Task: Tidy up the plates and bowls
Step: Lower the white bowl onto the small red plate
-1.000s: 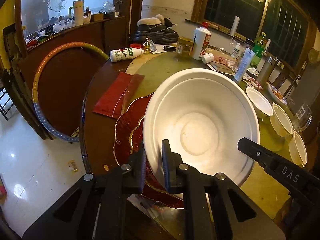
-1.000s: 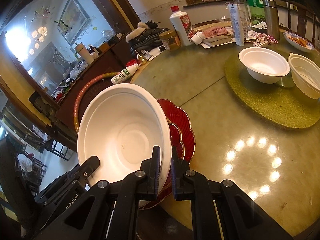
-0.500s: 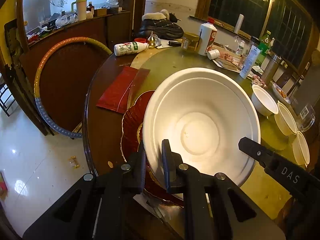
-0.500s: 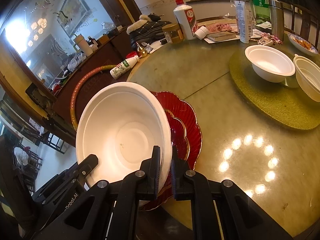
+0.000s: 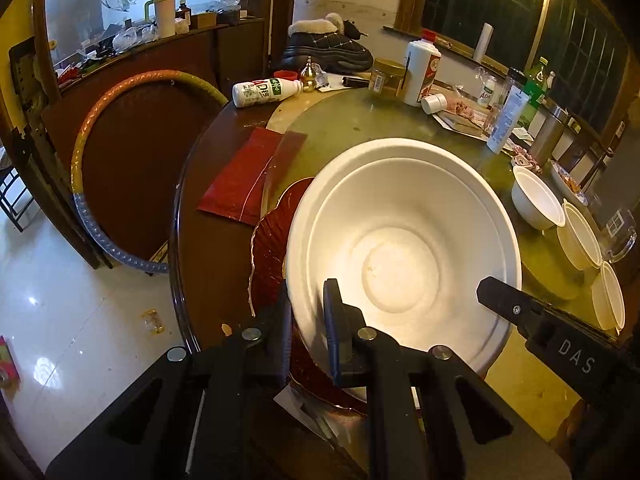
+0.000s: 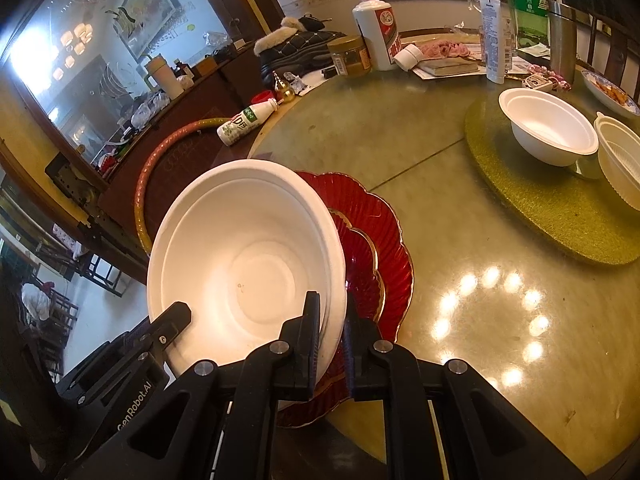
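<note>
The white bowl (image 5: 404, 248) is pinched at its near rim by left gripper (image 5: 306, 320) and right gripper (image 6: 332, 336), both clamped, above the red plates (image 6: 380, 248); judged light, flexible, easily crushed

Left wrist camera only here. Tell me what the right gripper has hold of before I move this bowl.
Observer: The right gripper is shut on the near rim of the big white bowl, one finger inside, one outside.
Operator: Report what lies under the bowl. I only see a red edge.
Observer: Two red plates, stacked: a smaller scalloped plate with a gold rim on a larger red plate.
Operator: Describe the surface to the right of those plates.
Observer: The glass tabletop shows only lamp reflections as far as the gold-green mat.
</note>
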### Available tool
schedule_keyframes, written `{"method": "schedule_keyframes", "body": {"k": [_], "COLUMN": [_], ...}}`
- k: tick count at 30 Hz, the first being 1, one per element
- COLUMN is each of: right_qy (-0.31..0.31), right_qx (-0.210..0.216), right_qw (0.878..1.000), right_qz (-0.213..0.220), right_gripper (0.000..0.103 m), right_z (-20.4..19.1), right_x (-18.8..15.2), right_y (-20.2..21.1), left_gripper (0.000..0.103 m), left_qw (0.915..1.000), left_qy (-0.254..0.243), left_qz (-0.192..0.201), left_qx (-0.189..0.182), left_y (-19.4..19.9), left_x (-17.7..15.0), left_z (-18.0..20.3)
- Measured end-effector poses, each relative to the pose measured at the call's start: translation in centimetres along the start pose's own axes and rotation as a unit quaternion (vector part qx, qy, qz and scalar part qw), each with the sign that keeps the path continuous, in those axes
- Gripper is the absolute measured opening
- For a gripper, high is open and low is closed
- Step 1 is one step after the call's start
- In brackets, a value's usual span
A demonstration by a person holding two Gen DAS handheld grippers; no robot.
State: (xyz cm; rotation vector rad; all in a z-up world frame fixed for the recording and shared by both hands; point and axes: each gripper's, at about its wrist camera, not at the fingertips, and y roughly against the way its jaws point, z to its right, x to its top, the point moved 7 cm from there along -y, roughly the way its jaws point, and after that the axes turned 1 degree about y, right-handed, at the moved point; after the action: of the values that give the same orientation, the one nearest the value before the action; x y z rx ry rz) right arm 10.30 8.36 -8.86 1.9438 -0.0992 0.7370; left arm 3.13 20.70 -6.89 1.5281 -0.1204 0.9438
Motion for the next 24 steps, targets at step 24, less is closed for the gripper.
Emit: {"method": "schedule_keyframes", "body": {"k": [24], "right_qy": [-0.002], "right_qx": [0.002], "right_qw": [1.000], "right_qz": [-0.020], "right_gripper": [0.014], "right_z": [-0.1], "right_x": [-0.1], "right_y": [-1.4], "left_gripper": [0.012], "left_qw": [0.9996], "left_qy": [0.000], "left_qz": [-0.024], "left_qx": [0.013], "left_y": [-1.5], "left_x": [-0.3], "left_z": [-0.3]}}
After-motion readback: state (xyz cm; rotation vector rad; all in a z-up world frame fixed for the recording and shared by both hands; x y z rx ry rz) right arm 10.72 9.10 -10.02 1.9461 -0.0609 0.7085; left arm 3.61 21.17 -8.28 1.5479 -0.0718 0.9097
